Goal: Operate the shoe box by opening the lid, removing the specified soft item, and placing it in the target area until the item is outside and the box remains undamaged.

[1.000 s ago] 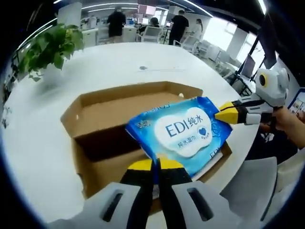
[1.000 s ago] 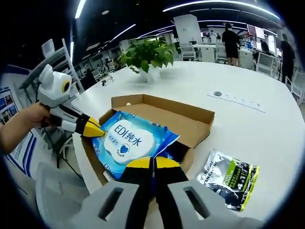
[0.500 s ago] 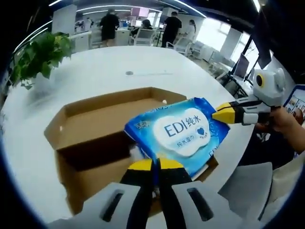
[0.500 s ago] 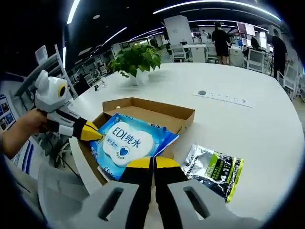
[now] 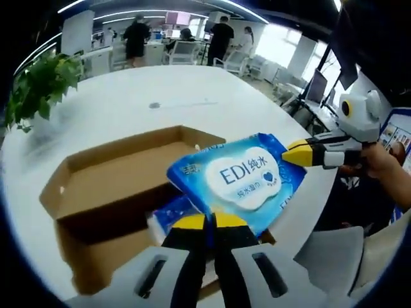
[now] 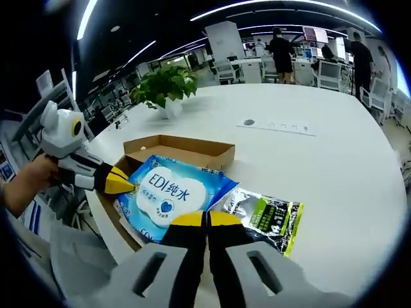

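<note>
Glossy blue plastic film on the wipes pack, catching the ceiling light, its white label smooth. The shoe box is plain brown cardboard, matt, raw at the cut edges. Smooth white tabletop with a soft sheen. Beside the box, a shiny crinkled foil-like pouch, black and green.

- Left gripper rises from 6 o'clock, jaws closed together
- Right gripper likewise, jaws closed; its holder's hand at 3 o'clock in the left gripper view
</note>
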`<state>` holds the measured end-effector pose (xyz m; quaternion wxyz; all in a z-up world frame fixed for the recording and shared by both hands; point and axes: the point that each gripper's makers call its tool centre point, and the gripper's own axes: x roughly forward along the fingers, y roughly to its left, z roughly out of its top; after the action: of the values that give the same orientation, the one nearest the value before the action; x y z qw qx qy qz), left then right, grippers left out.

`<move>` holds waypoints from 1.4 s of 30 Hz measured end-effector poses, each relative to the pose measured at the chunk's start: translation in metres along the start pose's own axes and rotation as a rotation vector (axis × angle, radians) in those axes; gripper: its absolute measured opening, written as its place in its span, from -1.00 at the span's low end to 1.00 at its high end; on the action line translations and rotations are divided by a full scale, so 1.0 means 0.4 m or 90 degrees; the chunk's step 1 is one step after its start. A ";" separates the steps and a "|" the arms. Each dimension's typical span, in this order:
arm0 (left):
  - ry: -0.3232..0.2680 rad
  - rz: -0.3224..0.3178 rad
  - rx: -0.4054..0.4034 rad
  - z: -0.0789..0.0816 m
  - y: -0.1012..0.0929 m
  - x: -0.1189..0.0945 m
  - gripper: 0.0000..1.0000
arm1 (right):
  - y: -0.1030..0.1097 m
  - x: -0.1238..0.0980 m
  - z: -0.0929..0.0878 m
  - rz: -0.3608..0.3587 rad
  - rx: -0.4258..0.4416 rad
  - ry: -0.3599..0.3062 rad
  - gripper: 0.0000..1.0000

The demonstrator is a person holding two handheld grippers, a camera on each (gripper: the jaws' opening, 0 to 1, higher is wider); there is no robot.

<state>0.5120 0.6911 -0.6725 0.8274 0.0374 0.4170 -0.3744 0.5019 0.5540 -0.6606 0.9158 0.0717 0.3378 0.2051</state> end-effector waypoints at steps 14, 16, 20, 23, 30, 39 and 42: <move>-0.006 -0.022 0.032 0.044 -0.084 0.058 -1.00 | -0.095 -0.060 -0.010 -0.039 0.020 -0.004 -1.00; -0.008 -0.026 0.035 0.052 -0.097 0.067 -1.00 | -0.110 -0.071 -0.011 -0.046 0.024 -0.005 -1.00; -0.010 -0.035 0.048 0.065 -0.128 0.087 -1.00 | -0.138 -0.091 -0.014 -0.058 0.028 -0.007 -1.00; -0.009 -0.042 0.057 0.074 -0.147 0.103 -1.00 | -0.163 -0.106 -0.018 -0.069 0.031 -0.007 -1.00; -0.004 -0.054 0.071 0.087 -0.177 0.140 -1.00 | -0.205 -0.120 -0.021 -0.086 0.038 -0.010 -1.00; 0.016 -0.050 0.093 0.089 -0.177 0.191 -1.00 | -0.247 -0.094 -0.034 -0.093 0.039 -0.001 -1.00; 0.030 -0.045 0.104 0.084 -0.170 0.210 -1.00 | -0.263 -0.072 -0.047 -0.092 0.038 0.009 -1.00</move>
<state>0.5214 0.5803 -0.6941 0.7980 0.0986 0.4056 -0.4347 0.5044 0.4464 -0.6863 0.9233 0.0731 0.3545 0.1285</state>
